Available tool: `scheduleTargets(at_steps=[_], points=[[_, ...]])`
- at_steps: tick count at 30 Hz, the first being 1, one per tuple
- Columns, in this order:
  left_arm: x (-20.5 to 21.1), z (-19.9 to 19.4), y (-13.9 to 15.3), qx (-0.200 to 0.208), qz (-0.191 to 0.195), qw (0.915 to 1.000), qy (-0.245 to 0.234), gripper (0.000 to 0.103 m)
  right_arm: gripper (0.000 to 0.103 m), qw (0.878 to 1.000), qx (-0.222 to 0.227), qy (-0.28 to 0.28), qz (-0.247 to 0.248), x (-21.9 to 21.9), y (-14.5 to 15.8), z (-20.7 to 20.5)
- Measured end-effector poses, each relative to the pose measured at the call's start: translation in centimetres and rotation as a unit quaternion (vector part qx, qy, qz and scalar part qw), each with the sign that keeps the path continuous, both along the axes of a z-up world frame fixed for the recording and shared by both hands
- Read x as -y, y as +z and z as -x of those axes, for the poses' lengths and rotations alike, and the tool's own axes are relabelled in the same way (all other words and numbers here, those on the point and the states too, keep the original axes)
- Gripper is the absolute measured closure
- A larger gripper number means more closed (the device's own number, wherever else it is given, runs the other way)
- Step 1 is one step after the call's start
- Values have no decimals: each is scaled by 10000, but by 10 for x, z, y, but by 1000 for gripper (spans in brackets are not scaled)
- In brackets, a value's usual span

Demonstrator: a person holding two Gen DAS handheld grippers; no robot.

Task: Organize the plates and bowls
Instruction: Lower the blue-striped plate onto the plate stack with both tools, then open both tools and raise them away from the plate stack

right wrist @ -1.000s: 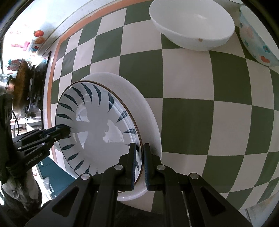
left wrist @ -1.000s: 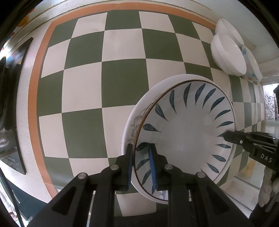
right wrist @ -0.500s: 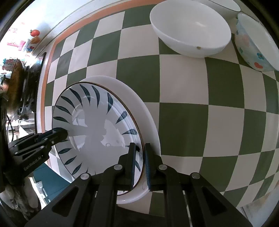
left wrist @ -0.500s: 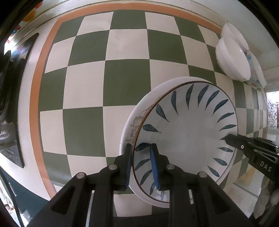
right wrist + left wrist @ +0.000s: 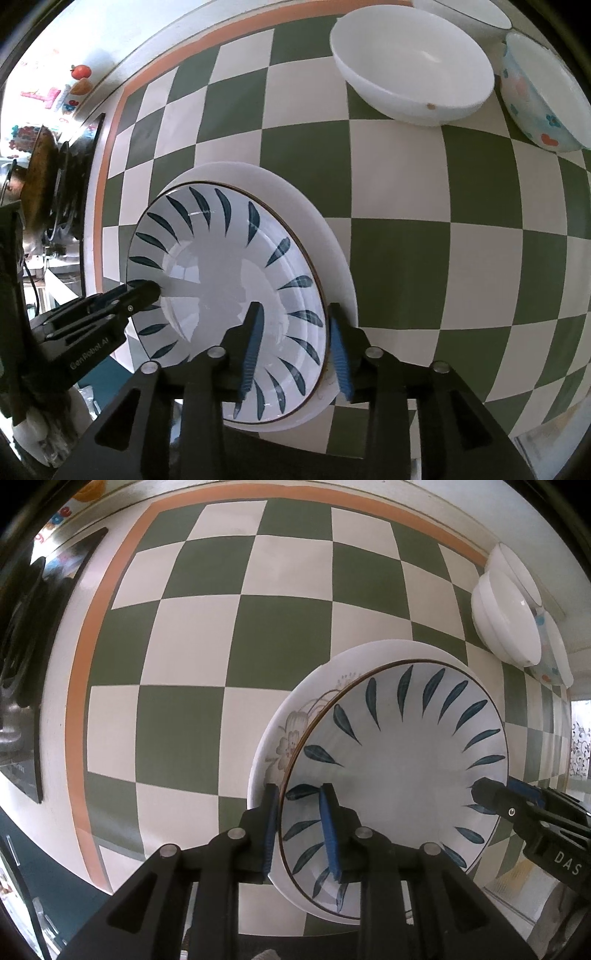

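Observation:
A blue-leaf plate [image 5: 399,768] [image 5: 221,280] lies on a larger white plate [image 5: 291,734] [image 5: 325,240] with a faint flower print, on the checked table. My left gripper [image 5: 299,788] points straight down and straddles the leaf plate's left rim, its jaws slightly parted. It also reaches in from the left in the right wrist view [image 5: 147,290]. My right gripper [image 5: 294,306] straddles the opposite rim. Its jaws are opening, and the pads stand clear of the rim between them. Its tip also shows in the left wrist view [image 5: 491,794].
A plain white bowl [image 5: 410,66] [image 5: 506,616], a second white bowl [image 5: 461,11] behind it and a flower-dotted bowl [image 5: 539,92] [image 5: 554,657] stand at the table's far right. A dark cooktop [image 5: 22,627] with a pan [image 5: 37,177] borders the left side. The checked cloth [image 5: 184,664] has an orange border.
The right gripper's jaws have spread apart off the leaf plate's rim. The left jaws have widened slightly. The plates have stayed where they were.

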State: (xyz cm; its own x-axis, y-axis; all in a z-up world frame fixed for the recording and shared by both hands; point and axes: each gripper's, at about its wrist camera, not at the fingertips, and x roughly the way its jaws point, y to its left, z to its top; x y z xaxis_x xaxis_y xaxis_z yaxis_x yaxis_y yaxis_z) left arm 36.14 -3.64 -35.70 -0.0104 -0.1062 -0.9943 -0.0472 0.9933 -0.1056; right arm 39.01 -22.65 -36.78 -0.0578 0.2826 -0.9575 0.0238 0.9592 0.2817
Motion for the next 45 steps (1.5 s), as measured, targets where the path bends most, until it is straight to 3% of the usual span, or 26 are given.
scheduleTargets(at_steps=[3,7,15,18,23,25,28,36,38,45], points=[[-2,3,2,42,-42,10000,35,82,63,10000,18,5,32,-1,1,1],[-3,9,8,120,-58,9999,16,80,54,9999,5,-157,-68,3,5,0],[-6,26,36,575,-135,9980,-231,77,48,9985,333,-39,427,-4,31,23],[-6,41,58,847,-153,9956,-360,69,47,9972,502,-93,547,-8,46,44],[-9,68,96,1333,-101,9898,-492,28,39,9930,959,-236,644,-13,87,85],[-8,80,109,1481,-76,9874,-549,19,29,9912,1120,-303,630,-14,103,100],[-8,94,131,1708,-71,9834,-605,16,17,9868,1385,-433,720,-17,130,126],[-22,124,181,2158,-23,9747,-589,14,13,9696,2105,-664,1053,-19,197,175],[-25,131,188,2152,33,9746,-616,6,12,9664,2219,-712,1081,-20,210,186],[-23,137,197,2151,194,9736,-740,4,11,9632,2330,-814,1068,-20,225,200]])
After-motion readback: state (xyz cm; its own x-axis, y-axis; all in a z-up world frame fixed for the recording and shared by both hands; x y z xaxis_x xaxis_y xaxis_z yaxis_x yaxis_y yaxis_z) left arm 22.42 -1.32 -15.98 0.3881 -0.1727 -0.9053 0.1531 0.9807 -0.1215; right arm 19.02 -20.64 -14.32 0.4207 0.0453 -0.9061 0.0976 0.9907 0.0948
